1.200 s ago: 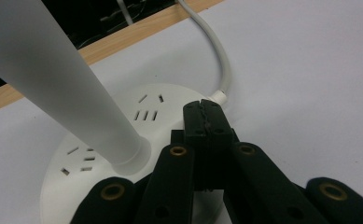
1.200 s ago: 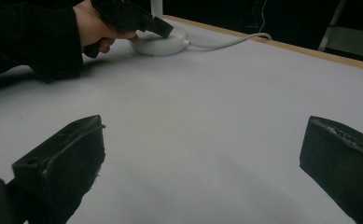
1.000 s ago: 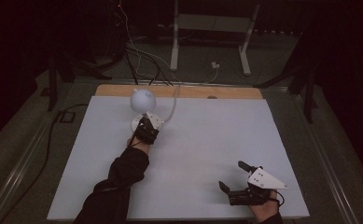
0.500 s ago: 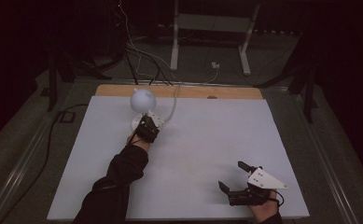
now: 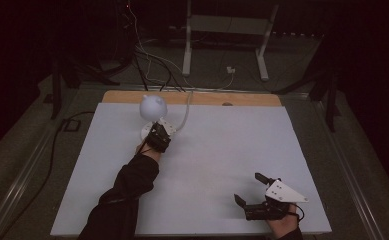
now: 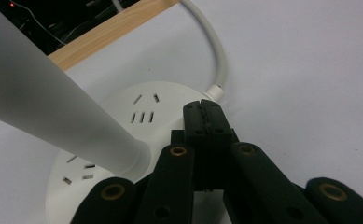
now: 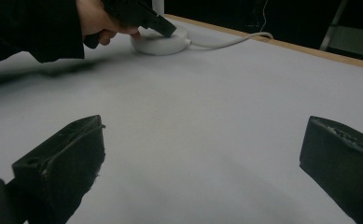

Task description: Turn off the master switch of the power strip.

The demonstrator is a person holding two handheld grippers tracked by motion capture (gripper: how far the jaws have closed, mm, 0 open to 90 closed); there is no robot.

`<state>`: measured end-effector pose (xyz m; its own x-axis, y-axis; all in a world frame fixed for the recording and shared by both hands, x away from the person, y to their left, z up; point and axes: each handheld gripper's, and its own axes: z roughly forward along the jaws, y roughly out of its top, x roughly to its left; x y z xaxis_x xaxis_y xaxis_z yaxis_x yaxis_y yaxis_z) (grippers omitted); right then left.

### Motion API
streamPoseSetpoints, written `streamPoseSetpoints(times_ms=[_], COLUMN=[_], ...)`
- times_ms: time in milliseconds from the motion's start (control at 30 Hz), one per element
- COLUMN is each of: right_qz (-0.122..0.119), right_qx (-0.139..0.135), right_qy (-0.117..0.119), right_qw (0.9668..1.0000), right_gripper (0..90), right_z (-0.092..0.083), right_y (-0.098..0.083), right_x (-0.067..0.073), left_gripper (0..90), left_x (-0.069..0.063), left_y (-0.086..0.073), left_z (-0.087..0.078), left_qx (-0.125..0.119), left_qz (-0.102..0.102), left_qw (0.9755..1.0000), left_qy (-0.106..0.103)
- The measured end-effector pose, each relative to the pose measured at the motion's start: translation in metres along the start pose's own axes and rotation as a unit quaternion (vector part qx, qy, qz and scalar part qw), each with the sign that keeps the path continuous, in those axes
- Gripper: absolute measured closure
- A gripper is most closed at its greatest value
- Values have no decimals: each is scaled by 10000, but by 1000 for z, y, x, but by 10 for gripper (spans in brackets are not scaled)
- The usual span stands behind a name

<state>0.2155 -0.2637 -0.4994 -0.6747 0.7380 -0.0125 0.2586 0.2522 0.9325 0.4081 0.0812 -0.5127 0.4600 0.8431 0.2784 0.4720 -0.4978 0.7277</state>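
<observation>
Left gripper view: left gripper [image 6: 205, 112] clenched over white round socket-base lamp [image 6: 123, 135] | right gripper [image 7: 202, 163] released

No text, label, brand or number can be read anywhere. The lamp base [image 6: 123, 140] bears only socket slots, with no markings that can be made out.

White table top [image 5: 217, 165]: open surface across the middle and right. Obstacles stand at the far left: a round lamp base [image 6: 123, 116] with sockets, its slanted stem [image 6: 53, 102], the globe [image 5: 153, 106] above. A white cable [image 5: 184, 117] curves off the base toward the far wooden edge [image 5: 242, 99]. A dark sleeve [image 5: 124, 195] crosses the near-left area.
</observation>
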Motion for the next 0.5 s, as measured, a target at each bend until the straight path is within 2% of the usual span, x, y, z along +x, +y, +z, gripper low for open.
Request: streamPoseSetpoints(times_ms=[267,300,367,467,500], right_qz=[9,22,28,18,13], right_qx=[-1,10,18,-29,-33], right_qy=[1,5,-1,-2,-8], right_qw=[10000,10000,10000,10000,10000], right_gripper=[0,0,0,0,0], right_z=[0,0,0,-1,-1], right_y=[0,0,0,0,0], right_x=[0,0,0,-1,-1], left_gripper=[900,900,900,900,900], left_x=[1,2,1,1,1], left_y=[-1,0,0,0,0], left_z=[0,-1,-1,-3,-3], left_qx=[-101,-176,-181,-195,-187], left_qz=[0,-34,-83,-233,-216], left_qw=[9999,9998,9998,9995,9995], left_qy=[14,-26,-9,-125,-141])
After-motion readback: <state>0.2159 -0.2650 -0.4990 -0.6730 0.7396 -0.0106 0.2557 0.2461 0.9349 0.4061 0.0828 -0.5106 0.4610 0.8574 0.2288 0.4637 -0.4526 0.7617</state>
